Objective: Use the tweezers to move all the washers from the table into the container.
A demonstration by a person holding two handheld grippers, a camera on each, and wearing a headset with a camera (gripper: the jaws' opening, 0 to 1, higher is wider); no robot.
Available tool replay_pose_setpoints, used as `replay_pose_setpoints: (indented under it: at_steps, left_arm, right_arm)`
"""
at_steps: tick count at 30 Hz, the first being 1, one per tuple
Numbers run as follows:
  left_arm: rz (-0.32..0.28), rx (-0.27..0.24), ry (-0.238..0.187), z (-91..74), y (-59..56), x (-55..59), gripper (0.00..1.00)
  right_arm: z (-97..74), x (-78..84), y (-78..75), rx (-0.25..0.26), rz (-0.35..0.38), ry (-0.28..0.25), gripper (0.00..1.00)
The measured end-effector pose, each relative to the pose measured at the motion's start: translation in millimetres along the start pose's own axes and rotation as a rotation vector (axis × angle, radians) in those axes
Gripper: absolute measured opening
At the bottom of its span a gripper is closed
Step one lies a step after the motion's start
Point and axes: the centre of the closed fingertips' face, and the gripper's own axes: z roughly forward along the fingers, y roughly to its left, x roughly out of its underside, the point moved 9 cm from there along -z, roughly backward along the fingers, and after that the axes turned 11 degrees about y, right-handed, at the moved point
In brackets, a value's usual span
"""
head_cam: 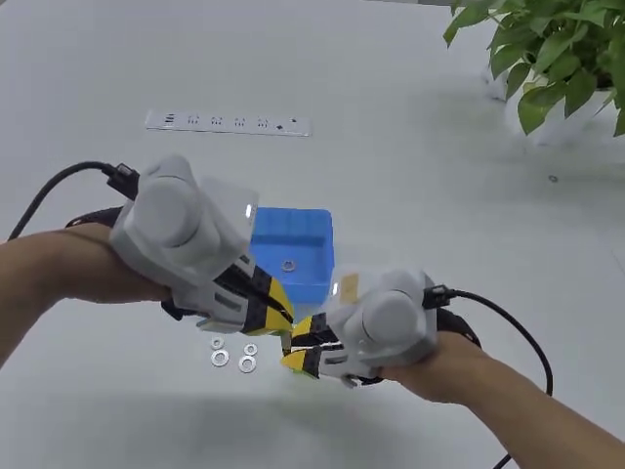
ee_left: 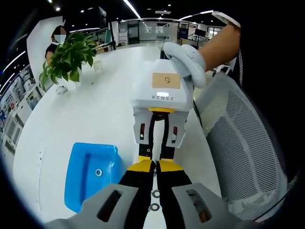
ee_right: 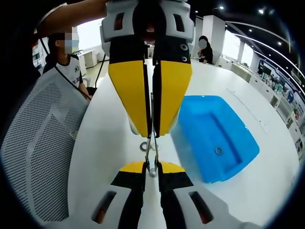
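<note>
The blue container [head_cam: 293, 230] sits mid-table with one washer [head_cam: 288, 265] inside it. Several washers [head_cam: 220, 359] lie loose on the white table just left of the gripper tips. My left gripper [head_cam: 273, 311] and right gripper [head_cam: 298, 360] meet tip to tip in front of the container. In the right gripper view thin metal tweezers [ee_right: 149, 141] run from the left gripper's closed yellow jaws down into my right gripper [ee_right: 152, 168], whose jaws pinch the spread legs. In the left gripper view my left gripper [ee_left: 155, 167] is shut, with washers [ee_left: 156, 193] lying below it.
A white power strip [head_cam: 228, 123] lies at the back of the table. A potted plant [head_cam: 557, 59] stands at the back right. A grey mesh chair [ee_right: 38, 143] is beside the table edge. Black cables trail from both grippers.
</note>
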Motion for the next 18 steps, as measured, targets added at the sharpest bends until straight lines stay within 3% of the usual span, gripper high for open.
replay_pose_setpoints:
  at_steps: [18]
  left_arm:
    - [-0.011,-0.001,-0.006,4.2,1.0,2.4,0.06]
  right_arm:
    - [3.7,3.5,0.2,-0.011,0.019,-0.001,0.12]
